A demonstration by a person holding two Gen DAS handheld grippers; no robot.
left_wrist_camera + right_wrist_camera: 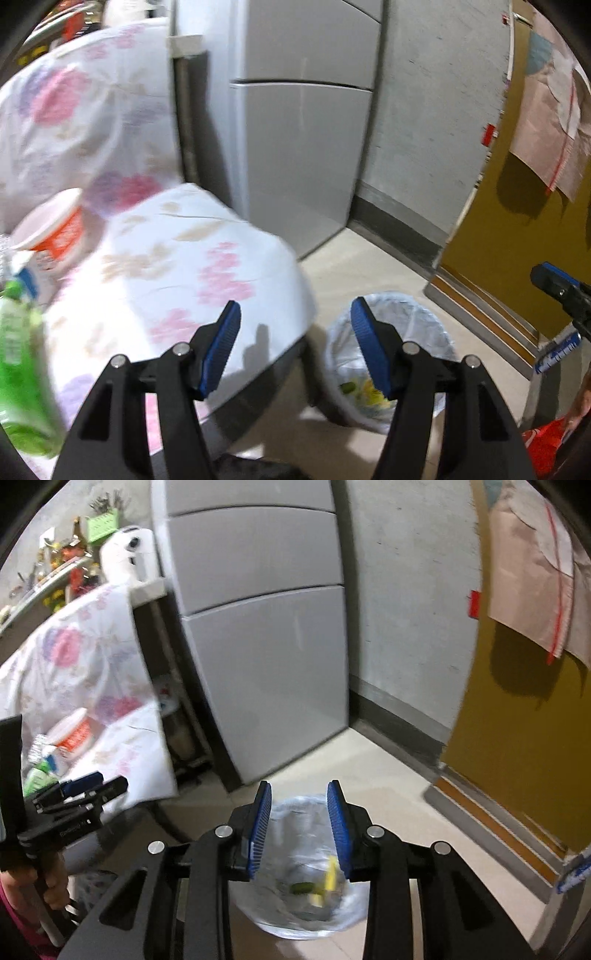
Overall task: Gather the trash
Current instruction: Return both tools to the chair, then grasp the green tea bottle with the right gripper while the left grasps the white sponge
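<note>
Both wrist cameras are looking forward and steeply downward, from well above the floor, sharing the lined bin (388,354) (306,867), fridge (295,147) (266,657) and cloth-covered counter (184,266) (122,746).

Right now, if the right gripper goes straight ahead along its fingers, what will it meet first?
Probably the lined trash bin on the floor. The right gripper is open and empty, with the bin's mouth framed between its pads; nothing shows in between, though depth is unclear.

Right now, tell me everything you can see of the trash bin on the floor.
The trash bin is small, round and upright, lined with a thin, crinkled, translucent white bag folded over its rim. It stands on the pale tiled floor, beside the cloth-covered table and in front of the grey fridge. Inside lie yellow and green scraps, blurred. Nothing touches it; neither claw holds anything.
</note>
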